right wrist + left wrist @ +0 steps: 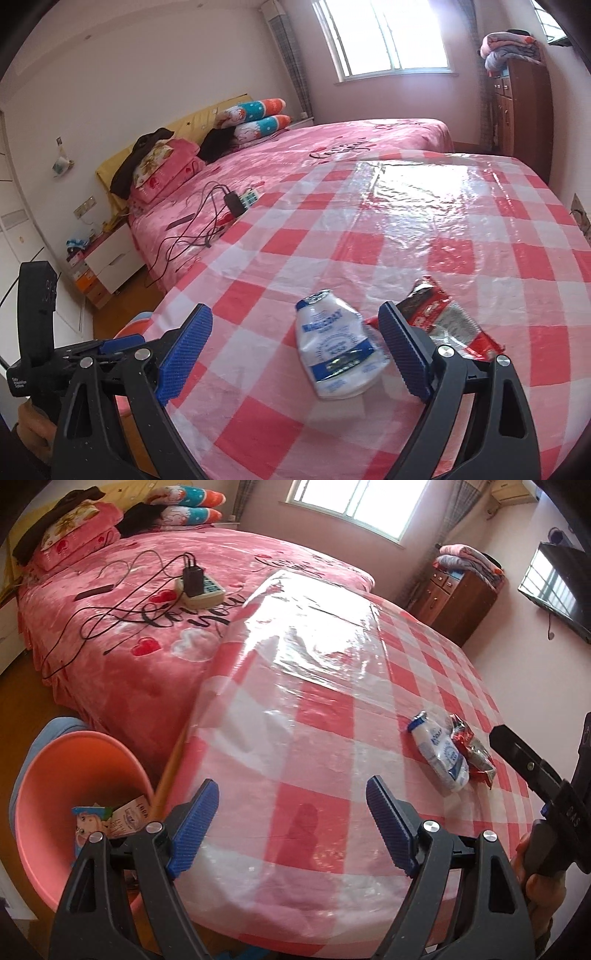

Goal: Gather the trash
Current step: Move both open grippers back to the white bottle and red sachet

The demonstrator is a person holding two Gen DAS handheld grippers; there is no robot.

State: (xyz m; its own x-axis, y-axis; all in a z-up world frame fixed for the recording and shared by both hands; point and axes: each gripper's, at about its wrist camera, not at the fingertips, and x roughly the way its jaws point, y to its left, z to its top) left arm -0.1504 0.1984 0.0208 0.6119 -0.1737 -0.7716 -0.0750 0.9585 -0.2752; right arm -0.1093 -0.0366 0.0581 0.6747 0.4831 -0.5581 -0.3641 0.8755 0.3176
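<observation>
— Just ahead of the right gripper (295,354), what's lying on the table (480,236)?

— Two bits of trash, touching each other: a crumpled white-and-blue pouch (338,349) and a red wrapper (447,325). The pouch sits between the tips, closer to the right-hand finger; the wrapper lies past that finger, partly hidden by it.

— Has it got hold of either?

— No. The jaws stand wide and empty, and the pads press on nothing.

— And the left gripper (291,823)?

— Also spread wide, holding nothing. It hangs over the near edge of the table, with the pouch (441,755) and wrapper (474,753) well off to its right. Down to its left, below the table edge, is a pink bin (55,775) with a couple of packets already inside.

— So which step would you call this?

— The approach to the next pick, I'd say. Some trash is binned, two pieces remain.

— What does the next move need?

— The right gripper should ease forward and down until the pouch sits squarely between the pads, then close. I'd keep the right-hand finger clear of the wrapper, or it may drag along. The bin is on the far side, so a carry across follows.
</observation>
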